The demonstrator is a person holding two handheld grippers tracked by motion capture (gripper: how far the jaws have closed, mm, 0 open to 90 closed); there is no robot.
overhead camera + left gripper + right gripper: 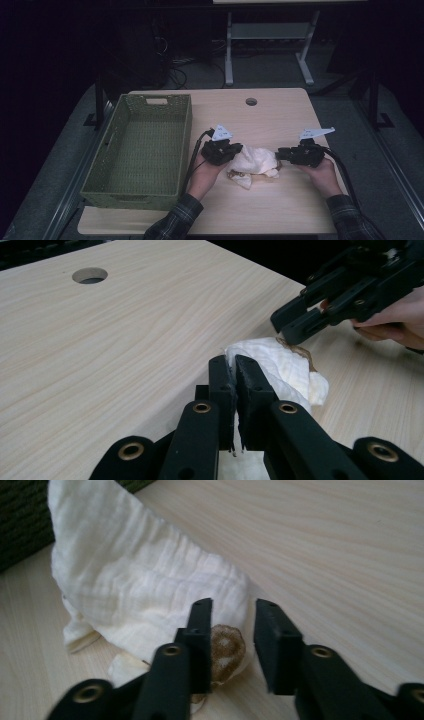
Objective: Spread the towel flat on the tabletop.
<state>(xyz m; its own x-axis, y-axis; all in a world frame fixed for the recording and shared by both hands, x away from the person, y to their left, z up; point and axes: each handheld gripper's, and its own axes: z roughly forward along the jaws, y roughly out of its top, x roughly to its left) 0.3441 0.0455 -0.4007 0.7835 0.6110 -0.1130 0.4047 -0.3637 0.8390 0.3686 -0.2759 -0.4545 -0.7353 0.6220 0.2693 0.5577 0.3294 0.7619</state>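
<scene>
pinching cloth mid-table, left claw; basket near.

The high view is dim and a little soft: the room behind is nearly black, only the pale table catches light, and the green basket looks muted and grainy. Both gripper views are far brighter, with even light on the wood and only faint shadows (no glare on either). In the right gripper view the near tongs are blurred toward the bottom edge, while the white cloth keeps its weave; in the left gripper view the far table edge softens.
</scene>
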